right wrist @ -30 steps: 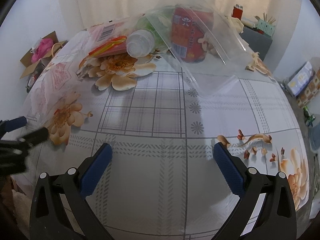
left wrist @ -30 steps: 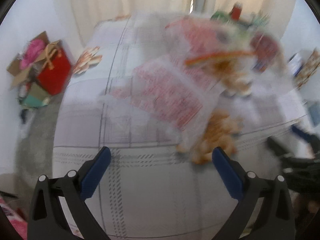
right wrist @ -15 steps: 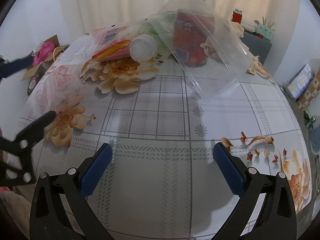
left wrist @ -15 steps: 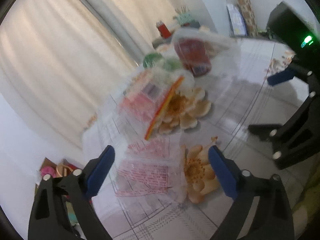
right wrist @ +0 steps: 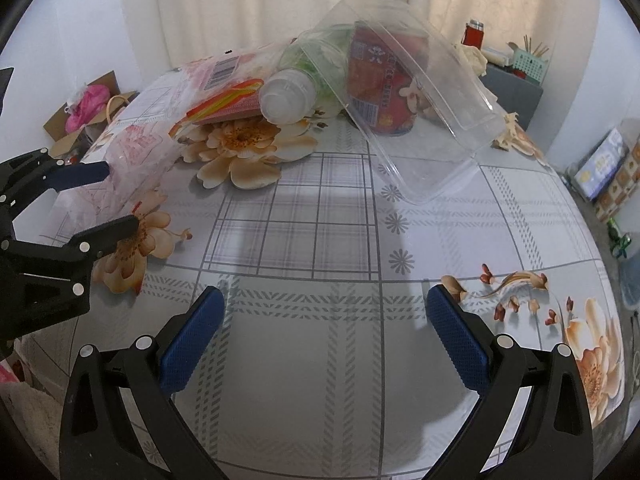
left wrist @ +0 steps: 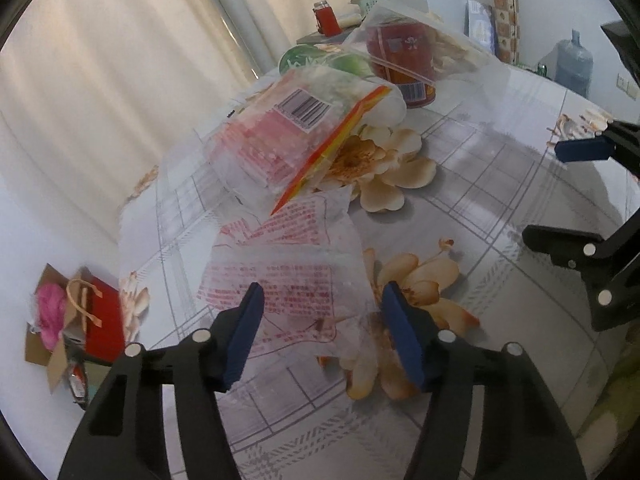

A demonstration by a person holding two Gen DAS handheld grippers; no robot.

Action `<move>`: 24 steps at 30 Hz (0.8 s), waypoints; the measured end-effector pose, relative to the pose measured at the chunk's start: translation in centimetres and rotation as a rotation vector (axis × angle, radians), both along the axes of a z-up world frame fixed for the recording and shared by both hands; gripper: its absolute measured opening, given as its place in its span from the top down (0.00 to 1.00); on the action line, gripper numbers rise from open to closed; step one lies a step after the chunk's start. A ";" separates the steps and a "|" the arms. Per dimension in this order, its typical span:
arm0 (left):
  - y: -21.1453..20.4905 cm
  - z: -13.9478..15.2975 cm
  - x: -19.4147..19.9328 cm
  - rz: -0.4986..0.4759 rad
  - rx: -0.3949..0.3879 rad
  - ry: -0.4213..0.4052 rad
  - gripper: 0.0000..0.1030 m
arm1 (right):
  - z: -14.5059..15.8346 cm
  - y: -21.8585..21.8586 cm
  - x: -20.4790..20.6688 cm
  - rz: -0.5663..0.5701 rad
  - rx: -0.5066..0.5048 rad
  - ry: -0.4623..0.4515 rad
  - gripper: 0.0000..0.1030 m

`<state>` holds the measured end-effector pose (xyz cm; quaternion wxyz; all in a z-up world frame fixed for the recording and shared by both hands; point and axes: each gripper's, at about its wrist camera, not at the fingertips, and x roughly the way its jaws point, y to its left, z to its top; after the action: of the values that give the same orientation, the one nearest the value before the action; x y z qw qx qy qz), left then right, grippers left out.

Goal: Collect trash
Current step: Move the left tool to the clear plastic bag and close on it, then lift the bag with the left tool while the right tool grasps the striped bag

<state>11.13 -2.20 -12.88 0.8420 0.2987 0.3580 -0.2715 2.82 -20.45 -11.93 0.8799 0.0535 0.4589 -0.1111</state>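
Trash lies on a floral tablecloth [right wrist: 320, 240]. A clear wrapper with red print [left wrist: 288, 280] lies between the jaws of my open left gripper [left wrist: 320, 324], which also shows in the right wrist view [right wrist: 104, 196]. Behind it lie a zip bag with a barcode [left wrist: 296, 140], a green plastic bottle [right wrist: 296, 84], a red can [right wrist: 384, 80] and a clear plastic clamshell box [right wrist: 432, 92]. My right gripper [right wrist: 320, 336] is open and empty over bare cloth near the front edge; it also shows in the left wrist view [left wrist: 568, 192].
A cardboard box with a red gift bag [left wrist: 96, 316] and pink stuff stands on the floor left of the table. A side cabinet with a red flask [right wrist: 472, 32] and a green basket stands behind. Curtains hang at the back.
My left gripper has swung round and come down low over the red-print wrapper, so its jaws now stand on either side of it. My right gripper has barely moved.
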 end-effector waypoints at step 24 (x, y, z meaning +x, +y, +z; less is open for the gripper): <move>1.7 1.4 -1.9 0.007 -0.152 0.007 0.92 | 0.2 -0.3 -1.0 -0.040 0.005 0.003 0.06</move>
<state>9.23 -0.46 -11.45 0.8619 0.2316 0.3405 -0.2960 1.79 -20.71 -11.71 0.8767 0.0648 0.4594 -0.1275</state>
